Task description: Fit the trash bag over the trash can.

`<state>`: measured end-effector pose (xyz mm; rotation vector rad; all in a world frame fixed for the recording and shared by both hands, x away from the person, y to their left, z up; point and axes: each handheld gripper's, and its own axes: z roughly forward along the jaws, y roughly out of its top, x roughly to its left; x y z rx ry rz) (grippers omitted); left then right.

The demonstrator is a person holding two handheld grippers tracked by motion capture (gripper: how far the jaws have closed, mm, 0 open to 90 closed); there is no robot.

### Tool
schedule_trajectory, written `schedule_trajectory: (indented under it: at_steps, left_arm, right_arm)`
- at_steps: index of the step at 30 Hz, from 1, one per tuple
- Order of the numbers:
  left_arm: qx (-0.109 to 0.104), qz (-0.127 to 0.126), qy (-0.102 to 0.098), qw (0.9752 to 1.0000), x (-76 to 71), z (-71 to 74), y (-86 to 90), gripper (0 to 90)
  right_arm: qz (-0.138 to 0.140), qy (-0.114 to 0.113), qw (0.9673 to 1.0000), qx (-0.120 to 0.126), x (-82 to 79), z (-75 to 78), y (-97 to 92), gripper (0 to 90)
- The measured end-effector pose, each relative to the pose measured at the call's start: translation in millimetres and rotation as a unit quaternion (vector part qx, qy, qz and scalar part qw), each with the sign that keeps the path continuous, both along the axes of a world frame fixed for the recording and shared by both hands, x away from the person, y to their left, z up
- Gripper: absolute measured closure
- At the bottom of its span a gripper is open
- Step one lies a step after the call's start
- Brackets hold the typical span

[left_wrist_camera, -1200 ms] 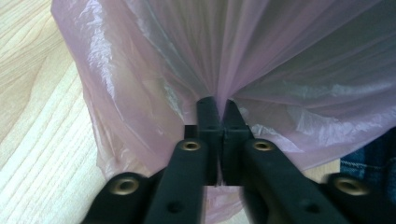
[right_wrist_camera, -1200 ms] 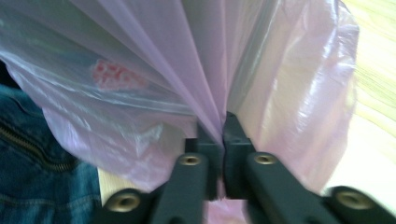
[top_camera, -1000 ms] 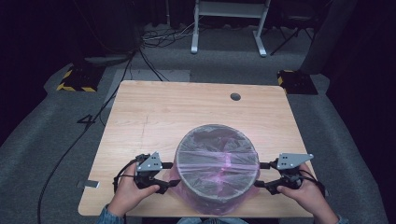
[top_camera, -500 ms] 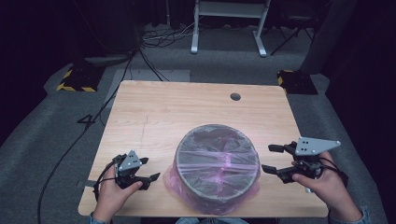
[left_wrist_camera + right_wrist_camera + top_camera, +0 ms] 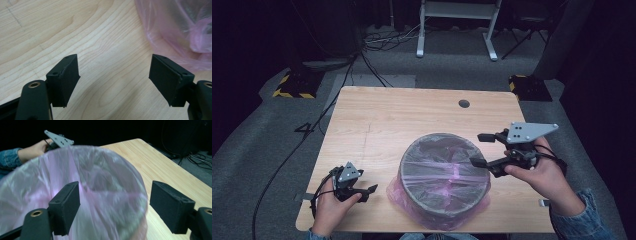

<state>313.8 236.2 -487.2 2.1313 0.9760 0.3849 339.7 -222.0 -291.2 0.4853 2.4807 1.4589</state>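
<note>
A round grey bin [image 5: 444,175] lined with a pink plastic bag [image 5: 398,192] stands at the front middle of the wooden table [image 5: 412,115]; the bag spills out around its base. My left gripper [image 5: 368,192] lies low over the table to the left of the bin, apart from it. Its jaws have just been opening and stand open over bare wood [image 5: 114,60], with the pink bag [image 5: 175,32] ahead on the right. My right gripper [image 5: 479,149] is raised beside the bin's right rim. Its jaws have also just been opening, with nothing between them [image 5: 115,185], and the bin's bag [image 5: 75,182] lies beyond.
A small round hole [image 5: 464,103] sits near the table's far right corner. Cables [image 5: 382,42] and a white stand [image 5: 457,25] are on the floor behind. Yellow-black striped blocks [image 5: 292,86] flank the table's far corners. The far half of the table is bare wood.
Both grippers were at the bin's sides and have drawn away from it. The left slid out to the left and lower; the right rose and moved out to the right. Both sets of jaws widened.
</note>
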Motion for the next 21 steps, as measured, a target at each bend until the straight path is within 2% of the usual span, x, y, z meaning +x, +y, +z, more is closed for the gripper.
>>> schedule_trajectory:
  at_steps: [5,13,15,18,21]
  left_arm:
    - [0.013,0.007,-0.001,0.9999,2.4,-4.7,0.1,25.4]
    - [0.038,0.018,0.002,0.9991,5.5,-10.4,2.9,25.3]
    - [0.035,0.02,0.003,0.9992,6.8,-12.4,3.6,25.3]
    - [0.023,0.022,0.003,0.9995,8.8,-15.0,4.5,24.7]
    - [0.021,0.02,0.004,0.9996,9.4,-15.5,5.7,24.1]
  right_arm:
    - [0.017,0.001,0.9998,-0.004,6.9,5.8,29.5,24.7]
    - [0.05,0.01,0.9985,-0.018,14.3,0.4,79.6,25.9]
    - [0.053,0.007,0.9984,-0.018,16.0,-1.9,90.8,26.5]
    - [0.06,0.022,0.9978,-0.016,17.4,-7.9,105.6,26.7]
    - [0.065,0.029,0.9971,-0.025,17.6,-17.1,116.9,26.8]
